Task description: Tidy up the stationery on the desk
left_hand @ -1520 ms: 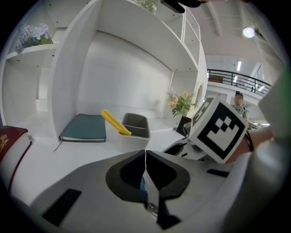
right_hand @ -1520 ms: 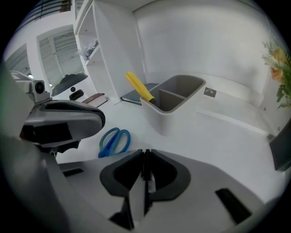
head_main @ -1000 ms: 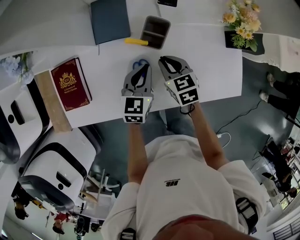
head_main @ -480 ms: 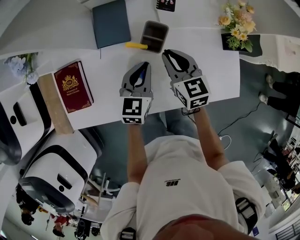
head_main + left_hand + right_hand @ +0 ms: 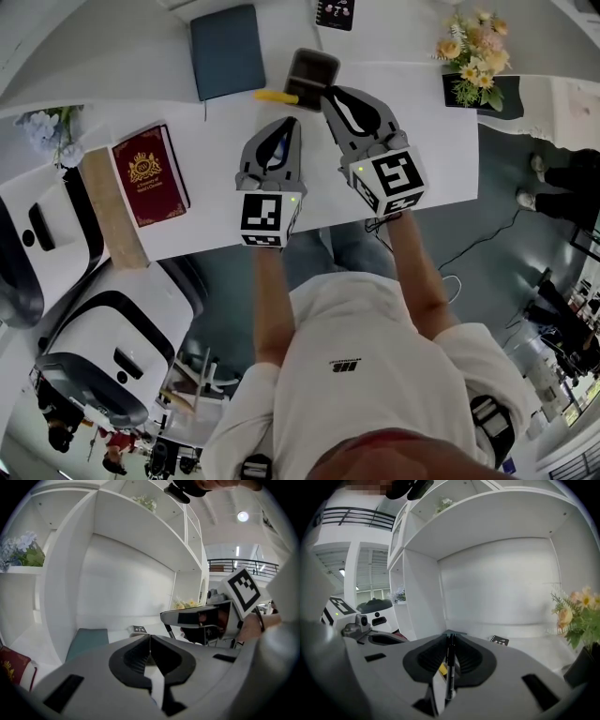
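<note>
My right gripper point(image 5: 336, 94) is shut on a thin black pen point(image 5: 450, 667) that stands upright between its jaws. In the head view its tips sit at the near right corner of the dark grey pen holder point(image 5: 311, 66). A yellow marker point(image 5: 277, 96) lies on the white desk point(image 5: 441, 141) just left of the holder and shows through the right jaws' gap as a yellow patch point(image 5: 443, 669). My left gripper point(image 5: 286, 127) is shut, its tips pressed together point(image 5: 149, 637). Something blue point(image 5: 275, 146) shows through its jaw opening; what it is stays hidden.
A teal notebook point(image 5: 228, 49) lies at the back left and a red hardcover book point(image 5: 150, 175) at the desk's left end. A small black card point(image 5: 335, 11) sits behind the holder. A flower pot point(image 5: 478, 56) stands at the right. White shelving point(image 5: 497, 550) rises behind the desk.
My right gripper has moved away from me with the pen, up to the pen holder's corner. The left gripper has shifted slightly forward and stayed shut.
</note>
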`<action>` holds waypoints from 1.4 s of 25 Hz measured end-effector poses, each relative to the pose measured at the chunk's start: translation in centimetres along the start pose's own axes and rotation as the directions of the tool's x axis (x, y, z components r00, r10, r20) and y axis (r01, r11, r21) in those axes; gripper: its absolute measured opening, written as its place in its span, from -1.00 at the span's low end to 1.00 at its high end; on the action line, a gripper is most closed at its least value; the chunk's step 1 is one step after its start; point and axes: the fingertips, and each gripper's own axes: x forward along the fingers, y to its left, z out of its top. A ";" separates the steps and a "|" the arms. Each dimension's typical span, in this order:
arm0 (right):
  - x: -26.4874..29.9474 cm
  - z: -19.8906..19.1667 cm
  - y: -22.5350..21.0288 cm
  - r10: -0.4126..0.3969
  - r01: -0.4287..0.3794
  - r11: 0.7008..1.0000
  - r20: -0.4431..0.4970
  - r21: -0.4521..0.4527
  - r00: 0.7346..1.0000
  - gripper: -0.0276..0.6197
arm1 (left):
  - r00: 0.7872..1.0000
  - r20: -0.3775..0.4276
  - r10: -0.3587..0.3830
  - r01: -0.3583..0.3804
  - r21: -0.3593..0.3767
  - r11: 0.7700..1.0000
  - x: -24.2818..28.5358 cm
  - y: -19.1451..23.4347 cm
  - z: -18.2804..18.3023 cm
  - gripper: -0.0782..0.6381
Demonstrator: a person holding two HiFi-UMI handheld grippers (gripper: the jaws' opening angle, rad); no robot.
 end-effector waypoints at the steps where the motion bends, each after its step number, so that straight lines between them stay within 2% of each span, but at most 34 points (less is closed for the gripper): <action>1: 0.1 0.4 -0.1 0.000 0.000 1.000 0.012 -0.001 1.000 -0.79 | 1.000 0.003 0.000 0.000 0.001 1.000 0.0 0.1 0.2 -0.78; 9: 1.7 2.8 -0.9 0.015 -0.018 0.999 0.106 0.027 0.994 -0.79 | 1.000 0.014 0.008 -0.009 0.004 1.000 0.5 0.9 1.3 -0.78; 20: 4.6 3.6 -1.5 0.027 -0.036 0.998 0.176 0.048 0.984 -0.79 | 1.000 0.023 0.018 -0.018 0.002 1.000 1.9 2.3 1.8 -0.78; 25: 6.1 2.3 -1.8 0.032 -0.035 0.999 0.147 0.022 0.989 -0.79 | 1.000 0.010 0.021 -0.021 -0.005 1.000 2.4 2.8 1.5 -0.78; 31: 7.7 -0.9 -1.7 0.044 -0.044 0.999 0.037 -0.006 0.998 -0.78 | 1.000 -0.002 0.022 -0.022 -0.015 1.000 2.7 3.1 0.7 -0.78; 35: 7.8 -1.9 -1.3 0.050 -0.050 0.999 0.002 -0.016 0.999 -0.66 | 1.000 -0.002 0.028 -0.028 -0.020 0.999 2.5 3.3 0.5 -0.78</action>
